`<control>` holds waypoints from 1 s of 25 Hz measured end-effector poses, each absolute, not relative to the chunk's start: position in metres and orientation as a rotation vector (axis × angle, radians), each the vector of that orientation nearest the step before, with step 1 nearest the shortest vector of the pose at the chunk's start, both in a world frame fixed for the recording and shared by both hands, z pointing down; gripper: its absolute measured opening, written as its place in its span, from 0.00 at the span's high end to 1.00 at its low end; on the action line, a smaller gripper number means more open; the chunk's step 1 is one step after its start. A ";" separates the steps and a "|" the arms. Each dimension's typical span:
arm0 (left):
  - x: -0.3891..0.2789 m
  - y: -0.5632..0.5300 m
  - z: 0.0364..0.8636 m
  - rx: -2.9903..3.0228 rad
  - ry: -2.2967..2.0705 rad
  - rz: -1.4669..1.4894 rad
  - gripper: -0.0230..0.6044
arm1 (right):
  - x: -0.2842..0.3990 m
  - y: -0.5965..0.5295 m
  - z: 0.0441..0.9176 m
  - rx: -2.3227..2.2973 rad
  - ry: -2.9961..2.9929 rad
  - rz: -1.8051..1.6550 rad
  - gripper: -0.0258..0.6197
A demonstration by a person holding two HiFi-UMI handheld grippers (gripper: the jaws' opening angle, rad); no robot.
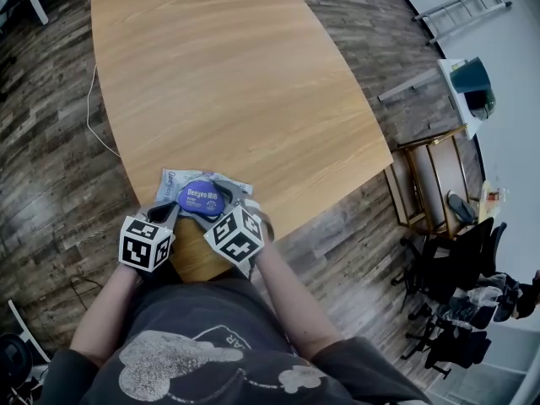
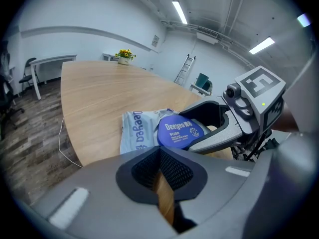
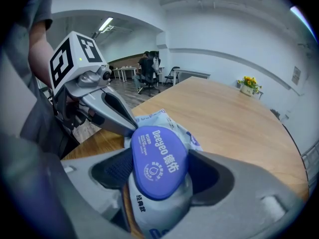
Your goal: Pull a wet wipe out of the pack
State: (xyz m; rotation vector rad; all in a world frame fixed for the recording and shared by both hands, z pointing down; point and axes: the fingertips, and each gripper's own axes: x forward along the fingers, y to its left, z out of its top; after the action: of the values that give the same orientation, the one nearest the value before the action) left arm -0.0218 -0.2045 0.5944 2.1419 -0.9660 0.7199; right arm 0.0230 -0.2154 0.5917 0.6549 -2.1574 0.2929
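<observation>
A pale wet-wipe pack (image 1: pixel 181 181) with an oval blue lid (image 1: pixel 201 197) lies flat on the wooden table (image 1: pixel 236 83), close to the near edge. My right gripper (image 1: pixel 226 202) stands wide, one jaw on each side of the pack. In the right gripper view the lid (image 3: pixel 158 162) fills the gap between the jaws of the right gripper (image 3: pixel 159 176), and no firm squeeze shows. My left gripper (image 1: pixel 171 213) is shut and empty. Its tip (image 3: pixel 124 121) rests by the lid's left edge. In the left gripper view the pack (image 2: pixel 137 131) lies just beyond the left gripper (image 2: pixel 160 171).
The table's near edge runs just under both grippers. A white cable (image 1: pixel 91 116) trails on the floor at the left. Office chairs (image 1: pixel 456 268) and a ladder (image 1: pixel 464 7) stand off to the right. A flower pot (image 2: pixel 123 58) sits at the table's far end.
</observation>
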 end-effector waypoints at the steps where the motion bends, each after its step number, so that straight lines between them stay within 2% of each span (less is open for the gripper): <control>1: -0.022 -0.204 0.595 2.142 -0.967 0.721 0.94 | 0.023 -0.215 0.592 0.651 -2.159 0.298 0.44; 25: -0.023 -0.207 0.596 2.124 -0.975 0.726 0.94 | 0.023 -0.219 0.588 0.612 -2.190 0.411 0.45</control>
State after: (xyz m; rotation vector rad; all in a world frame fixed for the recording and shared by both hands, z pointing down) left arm -0.0225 -0.2072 0.5963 2.1238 -0.9747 0.7263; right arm 0.0233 -0.2186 0.5875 0.6121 -2.1900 0.4112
